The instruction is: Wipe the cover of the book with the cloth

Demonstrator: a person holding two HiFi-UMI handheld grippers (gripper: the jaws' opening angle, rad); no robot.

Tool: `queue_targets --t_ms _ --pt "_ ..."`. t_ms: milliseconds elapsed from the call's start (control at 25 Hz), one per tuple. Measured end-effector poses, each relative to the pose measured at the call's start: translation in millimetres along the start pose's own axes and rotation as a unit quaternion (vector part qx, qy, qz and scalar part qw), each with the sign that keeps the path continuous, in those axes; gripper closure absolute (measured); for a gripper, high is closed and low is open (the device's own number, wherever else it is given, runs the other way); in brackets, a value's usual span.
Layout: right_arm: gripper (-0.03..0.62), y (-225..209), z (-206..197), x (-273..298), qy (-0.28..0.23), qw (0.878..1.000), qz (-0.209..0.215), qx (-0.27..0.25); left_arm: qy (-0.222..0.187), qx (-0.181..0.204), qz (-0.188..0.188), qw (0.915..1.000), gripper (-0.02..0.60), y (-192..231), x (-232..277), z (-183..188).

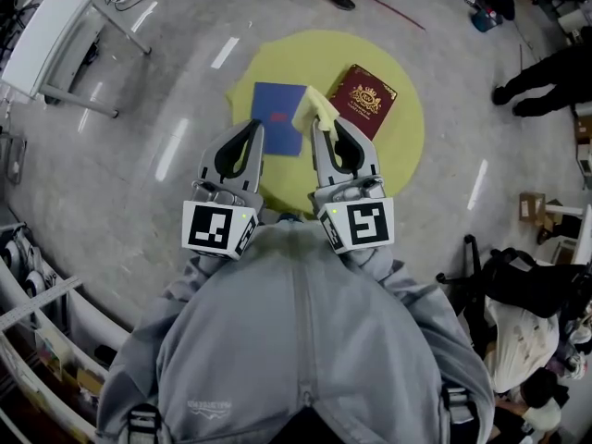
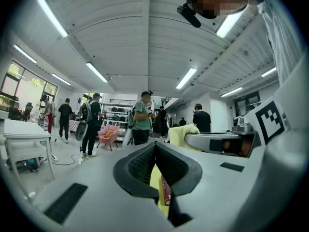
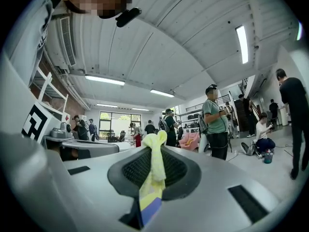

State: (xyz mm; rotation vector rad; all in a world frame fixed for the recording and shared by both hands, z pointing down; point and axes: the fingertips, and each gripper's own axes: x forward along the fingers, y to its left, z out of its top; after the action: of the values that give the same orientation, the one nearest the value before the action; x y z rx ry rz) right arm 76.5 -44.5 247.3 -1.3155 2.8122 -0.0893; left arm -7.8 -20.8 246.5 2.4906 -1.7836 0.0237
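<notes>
1. As I judge it, the task is at its opening stage. The cloth (image 1: 316,109) is in hand, but no wiping contact shows; the gripper views look out level across the room, so both tools seem to be held up, clear of the books.
2. The right gripper (image 1: 319,124) has its fingers (image 3: 130,170) pinching the cloth, which stands up between them as a narrow bunched strip.
3. The left gripper (image 1: 254,128) has its fingers (image 2: 137,166) pressed together at the tips, with nothing between them.
4. Two books lie flat on the round yellow worktop (image 1: 277,54): a blue book (image 1: 276,118) and, just beside it, a maroon book (image 1: 365,100). I cannot tell which one is meant.
5. Left to do: lower the cloth onto a cover and stroke across it.
6. The cloth is pale yellow, soft and crumpled, likely a fleecy fabric.
7. The blue cover is plain and matt with a small red mark; the maroon one bears a gold crest and looks slightly glossy.
8. Both books are thin rectangles.
</notes>
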Motion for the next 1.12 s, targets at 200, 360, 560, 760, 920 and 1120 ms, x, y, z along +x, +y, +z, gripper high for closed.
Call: queue_targets --t_ms 200,360,560,760,920,1120 --pt "0.537 -2.9 0.1 13.1 0.002 1.0 0.011 0.0 0.002 0.003 0.003 1.0 0.565 6.2 10.5 2.8" --pt "0.537 -1.2 5.2 25.9 -0.003 1.0 0.012 -0.003 0.003 0.0 0.002 1.0 0.565 16.9 14.7 4.0" --pt "0.537 2.5 26.0 47.2 -0.011 1.0 0.005 -0.012 0.0 0.003 -0.014 0.9999 0.565 34.2 24.8 22.4" --pt "0.537 -7.0 28.7 64.1 -0.007 1.0 -0.016 -0.006 0.003 0.005 -0.035 0.9994 0.565 45.4 42.2 28.0" --pt "0.537 -11.2 15.5 76.7 0.012 1.0 -0.026 0.004 0.018 0.0 -0.047 0.9987 0.565 52.3 52.3 18.2" --pt "0.537 -17.0 -10.7 96.1 0.041 0.998 -0.034 0.018 0.043 -0.014 -0.054 0.9975 0.565 65.7 64.5 -6.7"
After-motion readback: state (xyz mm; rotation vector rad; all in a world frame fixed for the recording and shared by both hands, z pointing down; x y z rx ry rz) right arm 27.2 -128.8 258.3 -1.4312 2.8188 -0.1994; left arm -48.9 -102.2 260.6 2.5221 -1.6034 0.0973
